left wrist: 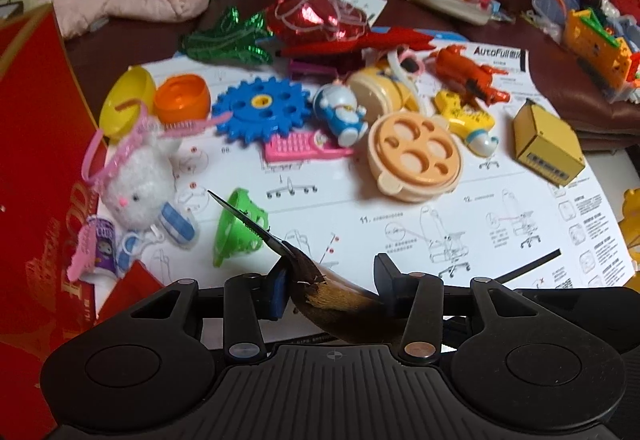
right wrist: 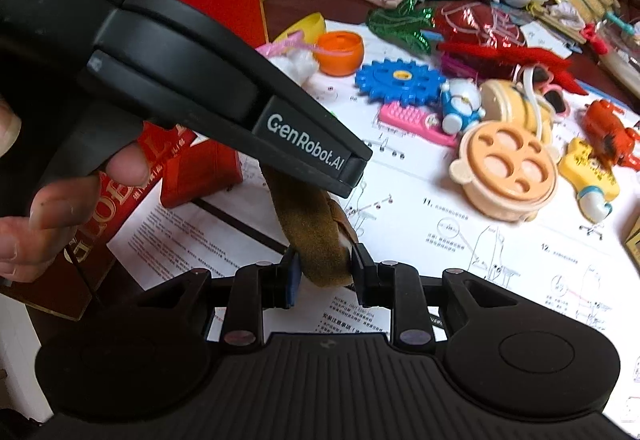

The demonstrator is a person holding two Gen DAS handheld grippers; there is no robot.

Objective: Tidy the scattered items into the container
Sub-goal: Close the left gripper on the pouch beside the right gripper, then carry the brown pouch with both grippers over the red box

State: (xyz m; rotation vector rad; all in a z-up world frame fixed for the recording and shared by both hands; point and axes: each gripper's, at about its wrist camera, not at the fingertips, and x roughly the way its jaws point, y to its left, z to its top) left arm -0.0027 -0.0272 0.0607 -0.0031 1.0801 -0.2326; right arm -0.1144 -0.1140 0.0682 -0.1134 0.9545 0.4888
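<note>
Lying across both grippers: a brown curved thing [right wrist: 316, 228], fuzzy like felt or suede, paler and streaked at one end, with a thin black pointed blade [left wrist: 244, 218] jutting from it — possibly a sheathed knife, though blur is making that hard to settle. Hanging just above the white instruction sheet [left wrist: 400, 232], near its edge closest to the cameras.

Right gripper [right wrist: 325, 274] partly closed, pads pressing on the fuzzy lower end. Left gripper [left wrist: 334, 286] standing part open around the streaked end: the far pad touching it, the blue pad [left wrist: 280, 290] seeming just clear, so a firm hold there cannot be told.

Showing only in the left wrist view: the blade tip, crossing a green plastic basket toy [left wrist: 240, 224] on the sheet. Showing only in the right wrist view: the left gripper's black body and a person's hand [right wrist: 44, 196] wrapping its handle.

Standing beside the sheet, a red box [left wrist: 36, 168] with gold lettering; contents hidden in both views.
</note>
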